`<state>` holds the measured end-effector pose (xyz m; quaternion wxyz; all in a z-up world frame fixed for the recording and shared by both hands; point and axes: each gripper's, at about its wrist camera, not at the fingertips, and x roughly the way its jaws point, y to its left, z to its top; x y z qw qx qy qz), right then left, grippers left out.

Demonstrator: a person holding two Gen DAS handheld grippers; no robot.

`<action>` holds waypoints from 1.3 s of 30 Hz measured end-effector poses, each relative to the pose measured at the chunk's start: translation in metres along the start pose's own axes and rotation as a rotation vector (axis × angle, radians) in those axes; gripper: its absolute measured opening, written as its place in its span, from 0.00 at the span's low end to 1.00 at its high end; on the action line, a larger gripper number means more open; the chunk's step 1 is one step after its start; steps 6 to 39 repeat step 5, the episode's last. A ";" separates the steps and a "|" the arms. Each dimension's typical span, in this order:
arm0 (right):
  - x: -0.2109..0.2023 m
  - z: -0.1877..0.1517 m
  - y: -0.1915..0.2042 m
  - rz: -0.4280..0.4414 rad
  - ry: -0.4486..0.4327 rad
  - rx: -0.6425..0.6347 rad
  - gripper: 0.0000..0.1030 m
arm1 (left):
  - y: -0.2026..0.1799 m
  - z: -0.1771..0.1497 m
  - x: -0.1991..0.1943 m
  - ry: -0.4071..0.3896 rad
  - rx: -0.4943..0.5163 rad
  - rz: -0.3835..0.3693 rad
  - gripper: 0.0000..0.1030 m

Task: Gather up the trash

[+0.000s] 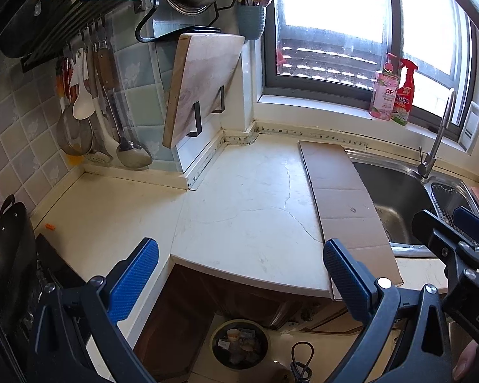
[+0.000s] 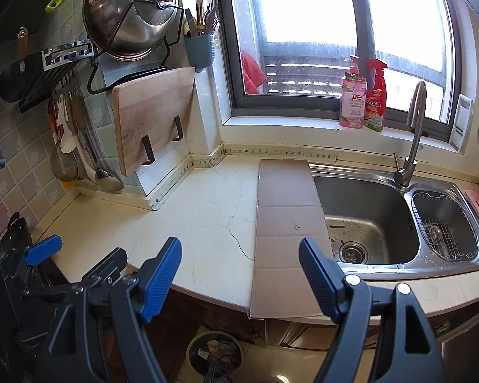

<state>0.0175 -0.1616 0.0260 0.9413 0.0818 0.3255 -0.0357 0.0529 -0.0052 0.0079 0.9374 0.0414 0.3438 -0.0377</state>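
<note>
Flattened cardboard strip [image 2: 287, 223] at centre frame in the right wrist view, lying on the pale surface [image 2: 191, 223], far end near the back wall, right edge overlapping the rim of the steel sink [image 2: 383, 223], near end jutting past the surface's front edge. Looks light, thin and fairly stiff, yet creased across in several places, so likely to fold or droop if lifted by one end only. Smooth faces, probably slippery against the surface. Best hold: the overhanging near end, pinched top and bottom. Right hand-held gripper [image 2: 239, 271] spread wide, nothing between the pads, just short of that end. Left hand-held gripper [image 1: 239, 271] likewise wide and empty. Round bin [image 2: 215, 354] on the floor, bottom centre, already holding scraps. Tiny orange bit [image 1: 49, 225] at left of the surface, possibly trash too.
</note>
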 end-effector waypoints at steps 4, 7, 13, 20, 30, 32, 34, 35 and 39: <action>0.011 0.004 -0.002 0.012 0.013 -0.006 0.74 | 0.002 0.004 0.008 0.009 -0.023 0.016 0.99; 0.014 0.005 -0.003 0.017 0.015 -0.008 0.74 | 0.002 0.005 0.011 0.014 -0.028 0.021 0.99; 0.014 0.005 -0.003 0.017 0.015 -0.008 0.74 | 0.002 0.005 0.011 0.014 -0.028 0.021 0.99; 0.014 0.005 -0.003 0.017 0.015 -0.008 0.74 | 0.002 0.005 0.011 0.014 -0.028 0.021 0.99; 0.014 0.005 -0.003 0.017 0.015 -0.008 0.74 | 0.002 0.005 0.011 0.014 -0.028 0.021 0.99; 0.014 0.005 -0.003 0.017 0.015 -0.008 0.74 | 0.002 0.005 0.011 0.014 -0.028 0.021 0.99; 0.014 0.005 -0.003 0.017 0.015 -0.008 0.74 | 0.002 0.005 0.011 0.014 -0.028 0.021 0.99; 0.014 0.005 -0.003 0.017 0.015 -0.008 0.74 | 0.002 0.005 0.011 0.014 -0.028 0.021 0.99; 0.014 0.005 -0.003 0.017 0.015 -0.008 0.74 | 0.002 0.005 0.011 0.014 -0.028 0.021 0.99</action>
